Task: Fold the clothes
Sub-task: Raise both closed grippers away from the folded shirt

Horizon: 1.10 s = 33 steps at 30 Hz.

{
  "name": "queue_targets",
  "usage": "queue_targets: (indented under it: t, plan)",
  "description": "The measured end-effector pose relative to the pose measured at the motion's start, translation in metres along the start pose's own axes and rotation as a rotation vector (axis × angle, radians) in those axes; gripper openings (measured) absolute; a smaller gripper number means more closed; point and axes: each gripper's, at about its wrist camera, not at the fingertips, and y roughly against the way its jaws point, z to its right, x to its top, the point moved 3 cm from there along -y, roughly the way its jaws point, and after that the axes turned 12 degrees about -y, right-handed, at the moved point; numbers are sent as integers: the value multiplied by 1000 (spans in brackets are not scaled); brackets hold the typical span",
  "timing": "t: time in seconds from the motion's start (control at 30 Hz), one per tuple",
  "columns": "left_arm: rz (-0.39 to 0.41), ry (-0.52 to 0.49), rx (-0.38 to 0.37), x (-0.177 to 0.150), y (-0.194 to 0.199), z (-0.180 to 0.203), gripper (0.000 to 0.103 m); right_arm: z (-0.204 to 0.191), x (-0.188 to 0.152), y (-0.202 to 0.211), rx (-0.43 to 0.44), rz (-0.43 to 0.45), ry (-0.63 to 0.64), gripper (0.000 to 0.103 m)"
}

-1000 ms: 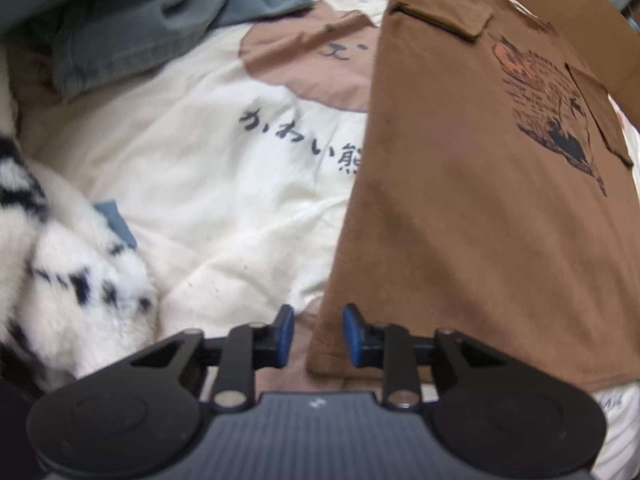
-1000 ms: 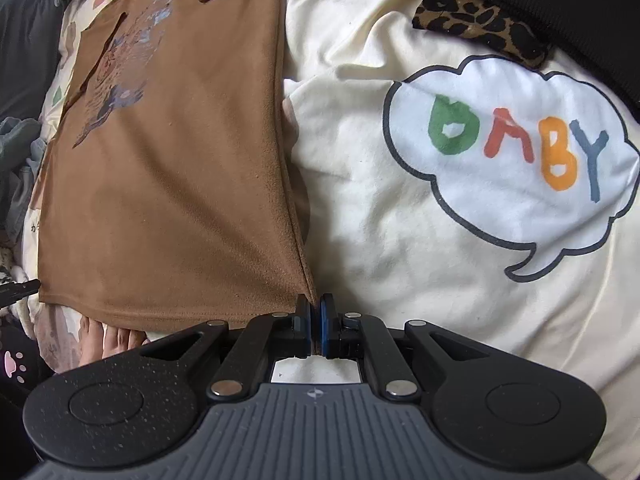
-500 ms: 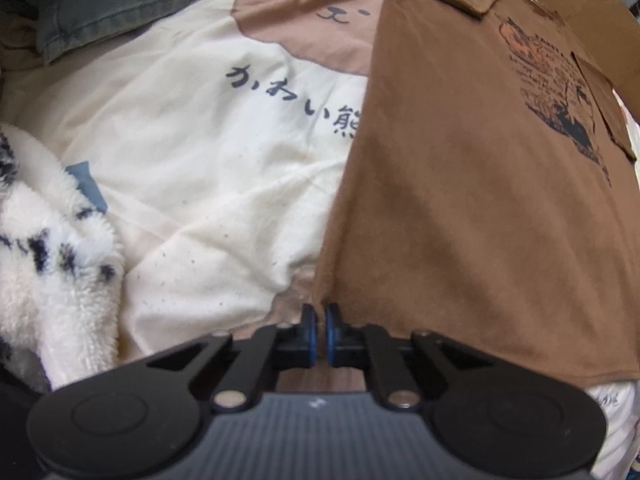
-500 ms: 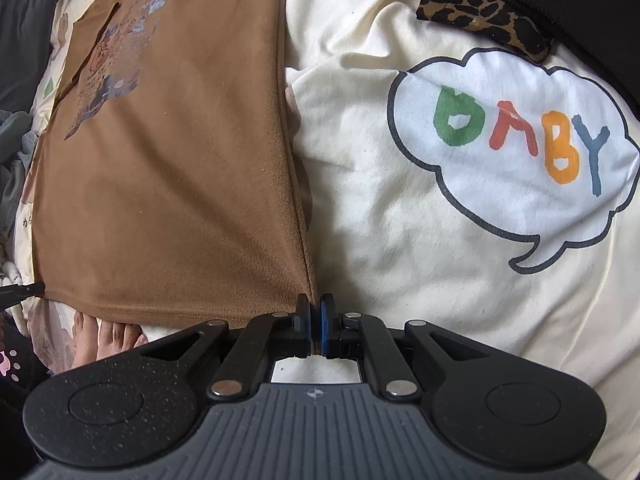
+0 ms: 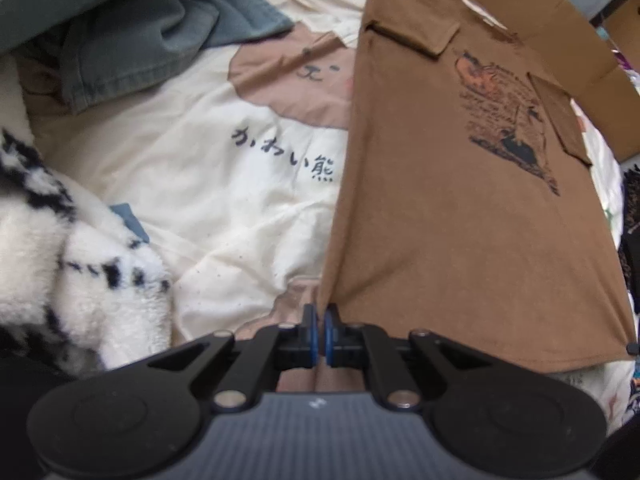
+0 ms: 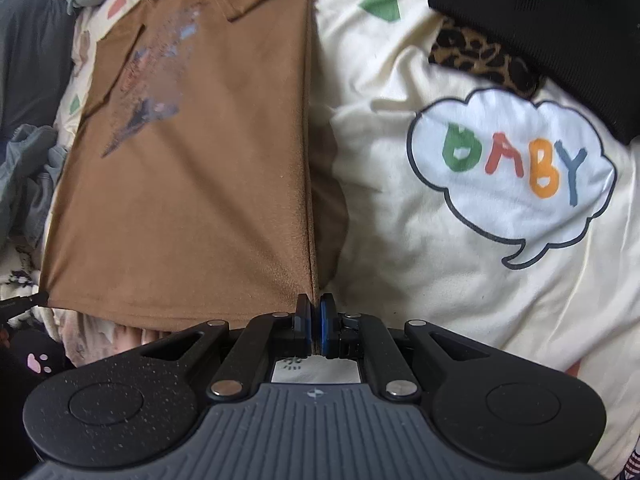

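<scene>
- The brown T-shirt [image 5: 460, 208] lies flat on a cream printed bedsheet [image 5: 224, 200], with both sleeves already folded in over the body.
- The left gripper [image 5: 321, 330] has its fingers clamped on the hem corner on its side; the cloth rises to them in a small peak.
- The right gripper [image 6: 315, 326] has its fingers pressed together on the other hem corner, where the side seam ends.
- I judge the step in hand is to bring the hem up toward the collar [image 5: 472, 0].
- To do it well, both corners should rise level and at the same speed, so the hem stays straight and tight.
- The folded sleeves can slip open if the cloth is pulled too fast.
- A fluffy black-and-white blanket [image 5: 80, 272] and grey-blue clothes [image 5: 132, 40] lie near, so the shirt should travel clear of them.
</scene>
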Motion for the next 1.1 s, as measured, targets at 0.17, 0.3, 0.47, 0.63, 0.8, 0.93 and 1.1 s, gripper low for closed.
queue_targets:
  t: [0.17,0.3,0.47,0.63,0.8,0.93,1.1]
  plan:
    - [22,-8,-17,3,20,0,3,-5,4,20,17,30,-2,1]
    - [37,-22,-30,7,26,0,3,-5,0,35,30,50,0,1]
    - [51,-24,-46,4,37,2,3,-6,-11,48,41,61,0,1]
    - [59,-36,-58,-7,51,7,3,-4,-20,59,39,75,-2,1]
    - [61,-42,-66,-19,62,11,3,-2,-32,68,35,86,1,1]
    - [57,-55,-68,-30,69,15,3,-1,-45,71,30,88,4,2]
    - [59,-46,-66,-41,75,15,3,2,-61,72,29,80,9,2]
